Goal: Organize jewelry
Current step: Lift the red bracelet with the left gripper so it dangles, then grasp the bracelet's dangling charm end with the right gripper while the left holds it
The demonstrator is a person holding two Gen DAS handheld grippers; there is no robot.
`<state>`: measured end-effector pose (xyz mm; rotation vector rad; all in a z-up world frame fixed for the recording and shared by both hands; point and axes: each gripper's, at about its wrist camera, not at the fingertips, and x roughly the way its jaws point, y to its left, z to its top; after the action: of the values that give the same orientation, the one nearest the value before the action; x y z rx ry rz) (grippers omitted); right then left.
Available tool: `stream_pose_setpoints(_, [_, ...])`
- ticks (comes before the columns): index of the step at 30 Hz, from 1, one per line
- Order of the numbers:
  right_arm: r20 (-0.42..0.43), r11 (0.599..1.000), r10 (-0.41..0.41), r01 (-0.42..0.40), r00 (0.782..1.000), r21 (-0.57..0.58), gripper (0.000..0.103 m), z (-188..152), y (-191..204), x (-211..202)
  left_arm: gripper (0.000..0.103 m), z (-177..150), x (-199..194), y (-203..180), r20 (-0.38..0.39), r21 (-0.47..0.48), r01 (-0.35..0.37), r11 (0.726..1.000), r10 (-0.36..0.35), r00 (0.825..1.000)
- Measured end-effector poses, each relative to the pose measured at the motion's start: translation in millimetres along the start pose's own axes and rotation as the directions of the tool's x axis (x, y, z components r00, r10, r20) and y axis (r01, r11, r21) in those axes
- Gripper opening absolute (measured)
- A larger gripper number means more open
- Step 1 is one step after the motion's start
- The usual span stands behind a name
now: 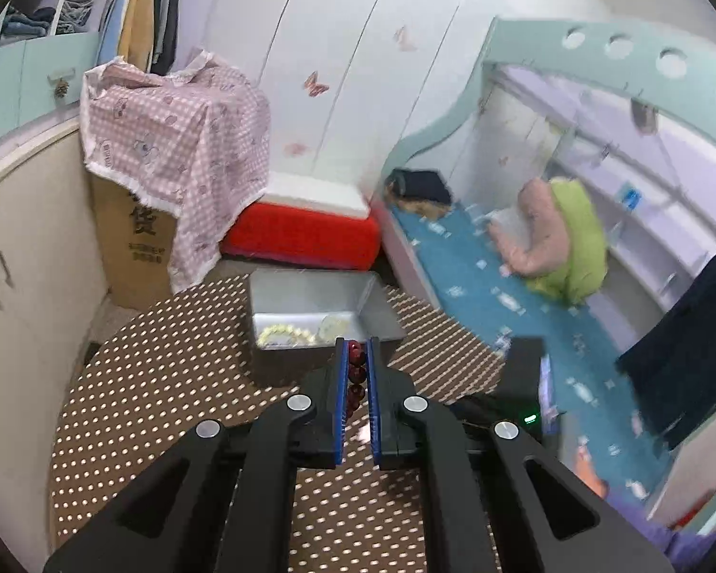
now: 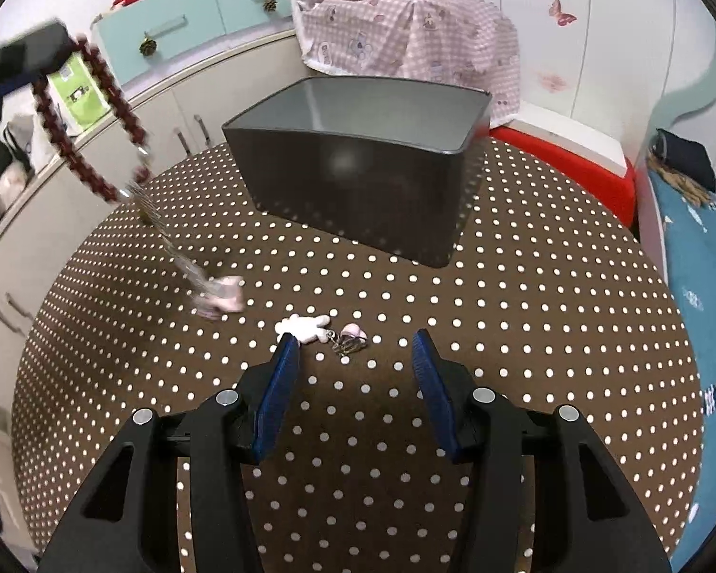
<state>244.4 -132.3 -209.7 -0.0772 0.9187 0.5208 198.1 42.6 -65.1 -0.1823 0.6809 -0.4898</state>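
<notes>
My left gripper (image 1: 356, 351) is shut on a dark red bead bracelet (image 1: 355, 375), held above the near rim of the grey box (image 1: 382, 315). In the right wrist view the bracelet (image 2: 95, 110) hangs from the left gripper at upper left, with a chain and a pink charm (image 2: 222, 298) dangling over the table. The box holds a pale yellow bead bracelet (image 1: 286, 334). My right gripper (image 2: 353, 348) is open just above the table. A white plush charm (image 2: 303, 327) and a small pink keyring trinket (image 2: 351, 336) lie just beyond its fingertips.
The round table (image 2: 501, 310) has a brown polka-dot cloth. The grey box (image 2: 358, 176) stands at its far side. Cream cabinets (image 2: 176, 110) are on the left, a bed (image 1: 477, 296) on the right, and a red cushion (image 1: 305, 234) and a cloth-covered carton (image 1: 167, 143) behind.
</notes>
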Motion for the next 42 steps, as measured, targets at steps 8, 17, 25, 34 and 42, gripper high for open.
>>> stream_pose_setpoints(8, [0.099,0.992,0.124,-0.121,0.987,-0.035,0.050,12.1,24.0,-28.0,0.006,7.3,-0.3,-2.7,0.007,0.026,-0.006,1.000,0.005,1.000])
stream_pose_setpoints(17, [0.116,0.985,0.140,-0.125,0.983,-0.122,0.031,19.0,55.7,-20.8,0.006,-8.0,21.3,1.9,-0.056,0.001,0.019,1.000,-0.019,0.998])
stream_pose_setpoints(25, [0.094,0.978,0.130,-0.112,0.987,-0.178,0.007,26.7,70.6,-8.0,0.006,-9.7,20.2,0.7,-0.058,0.010,0.034,0.999,-0.033,0.998])
stream_pose_setpoints(34, [0.076,0.982,0.103,-0.090,0.992,-0.168,0.004,24.3,62.8,-17.3,0.006,-14.9,24.9,20.9,-0.070,-0.030,-0.031,0.999,0.029,0.997])
stream_pose_setpoints(42, [0.039,0.979,0.110,-0.101,0.993,-0.179,0.003,22.5,60.9,-17.9,0.006,-21.4,33.7,36.7,-0.098,-0.074,-0.043,0.996,0.036,0.995])
